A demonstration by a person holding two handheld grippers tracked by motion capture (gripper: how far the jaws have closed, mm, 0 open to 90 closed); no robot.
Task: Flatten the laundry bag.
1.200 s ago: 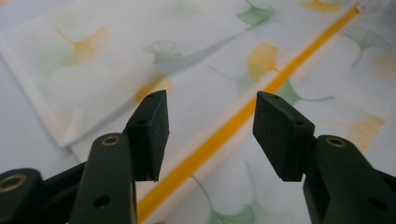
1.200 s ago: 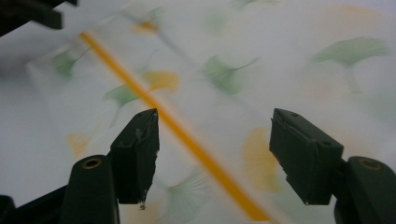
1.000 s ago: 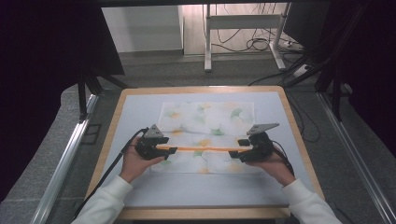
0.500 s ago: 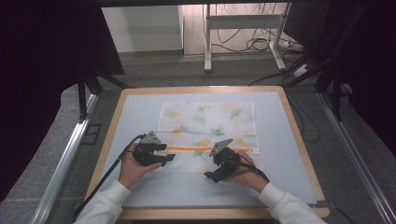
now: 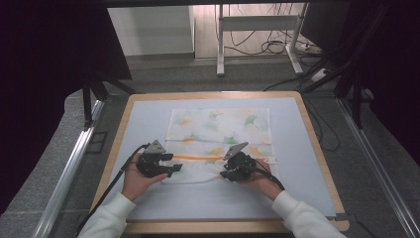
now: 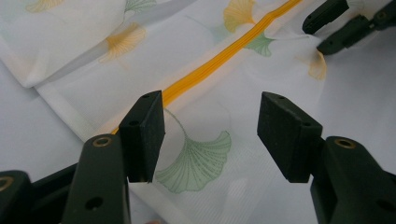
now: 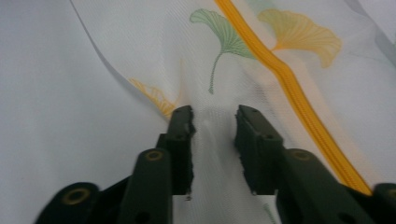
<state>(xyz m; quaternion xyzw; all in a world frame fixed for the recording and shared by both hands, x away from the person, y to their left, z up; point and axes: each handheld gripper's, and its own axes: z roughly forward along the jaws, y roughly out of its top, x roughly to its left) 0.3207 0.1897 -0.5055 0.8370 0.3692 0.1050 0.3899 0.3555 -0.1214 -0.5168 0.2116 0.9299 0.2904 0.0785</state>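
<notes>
right gripper view, cloth (image 7: 243,70) fold between closing jaws

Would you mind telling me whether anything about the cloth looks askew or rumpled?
The cloth is rumpled at its near edge: by the right hand-held gripper a ridge of fabric stands up, and the orange stripe bends there.

A lab-like recording room: a wood-edged desk (image 5: 317,148), dark curtains (image 5: 44,74), loose floor cables (image 5: 267,47), metal frame legs (image 5: 220,44).
</notes>
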